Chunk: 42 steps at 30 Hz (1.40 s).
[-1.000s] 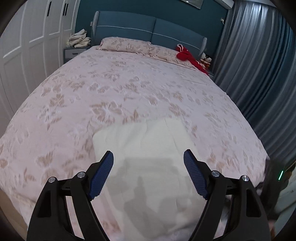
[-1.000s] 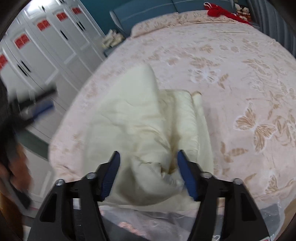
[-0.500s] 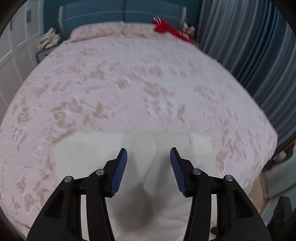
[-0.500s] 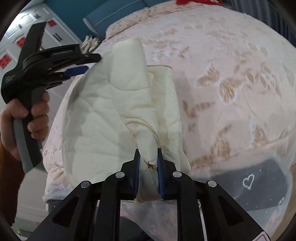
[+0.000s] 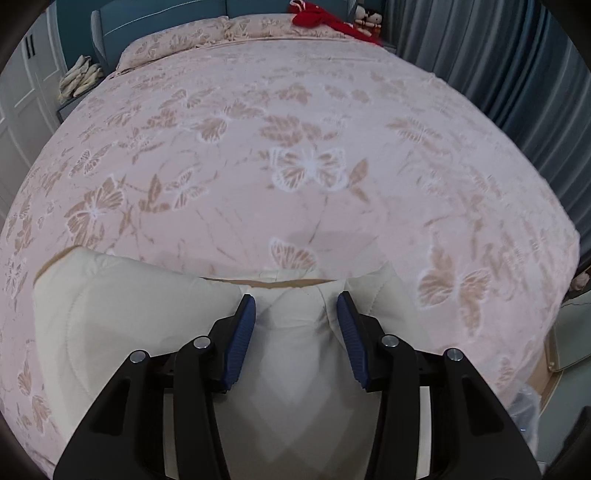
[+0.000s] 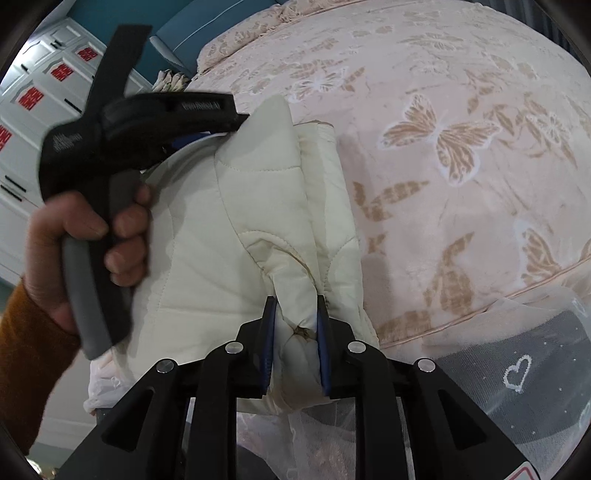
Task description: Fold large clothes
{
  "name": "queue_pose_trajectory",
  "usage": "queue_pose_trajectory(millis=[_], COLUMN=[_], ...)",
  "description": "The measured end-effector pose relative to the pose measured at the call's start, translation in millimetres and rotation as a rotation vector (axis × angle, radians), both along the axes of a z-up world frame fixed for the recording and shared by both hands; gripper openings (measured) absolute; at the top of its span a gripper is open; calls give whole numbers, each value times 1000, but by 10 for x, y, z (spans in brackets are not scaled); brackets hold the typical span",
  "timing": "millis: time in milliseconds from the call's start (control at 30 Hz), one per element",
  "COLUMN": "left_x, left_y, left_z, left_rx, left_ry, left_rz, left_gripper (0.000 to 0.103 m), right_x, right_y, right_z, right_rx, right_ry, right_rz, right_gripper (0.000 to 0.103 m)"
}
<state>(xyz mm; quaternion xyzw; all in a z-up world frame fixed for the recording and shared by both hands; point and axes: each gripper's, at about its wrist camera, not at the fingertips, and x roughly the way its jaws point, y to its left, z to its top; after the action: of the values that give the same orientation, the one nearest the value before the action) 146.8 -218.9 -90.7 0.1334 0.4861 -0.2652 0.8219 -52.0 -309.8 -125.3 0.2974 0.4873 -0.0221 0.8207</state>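
A cream quilted jacket (image 5: 125,314) lies at the near edge of the bed; it also shows in the right wrist view (image 6: 229,236). My left gripper (image 5: 295,317) stands partly open, its blue pads either side of a raised fold of the jacket, with gaps at the sides. In the right wrist view the left gripper (image 6: 221,127) is held by a hand at the jacket's far fold. My right gripper (image 6: 294,325) is shut on a bunched sleeve end of the jacket at the bed's edge.
The pink butterfly-patterned bedspread (image 5: 306,147) covers the bed. Pillows (image 5: 207,37) and a red item (image 5: 317,18) lie at the headboard. Grey curtains (image 5: 517,74) hang on the right, white wardrobes (image 6: 40,88) on the left. A tulle-covered dark item (image 6: 517,362) sits below the bed edge.
My right gripper closed on the jacket's sleeve end. My left gripper narrowed and moved forward onto a raised fold of the jacket.
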Motion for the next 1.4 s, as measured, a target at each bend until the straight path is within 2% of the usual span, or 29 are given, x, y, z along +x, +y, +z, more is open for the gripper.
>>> queue_pose_trajectory(millis=[400,1000,1100,1167,1233,1300,1400], left_x=[46,80,79,43,-51,-158,-266], left_y=[-73,-137,-105,22,200,349,504], left_z=[-326,-508,-476,-331,-173,-52,92], left_rx=[54,78,63,28,1,5,12], left_ry=[-31,-76,-73,-67,-66,-80,-101], left_rz=[-2,-8,-6,21,58,63,75], left_gripper=[46,47,47,47,52,53,54], right_x=[107,305,313,274,262,305,346], right_y=[-24,-11,-120,-150,-122,-38,58], right_z=[-172,-313,-257,-100,75,244,374], right_rx=[8,19,103,124,65,-19,-71], right_ry=[35,76,89,75,53,41,39], right_rz=[10,27,4,-24,-28,-13,-2], right_gripper=[19,19,20,23,29,30,30])
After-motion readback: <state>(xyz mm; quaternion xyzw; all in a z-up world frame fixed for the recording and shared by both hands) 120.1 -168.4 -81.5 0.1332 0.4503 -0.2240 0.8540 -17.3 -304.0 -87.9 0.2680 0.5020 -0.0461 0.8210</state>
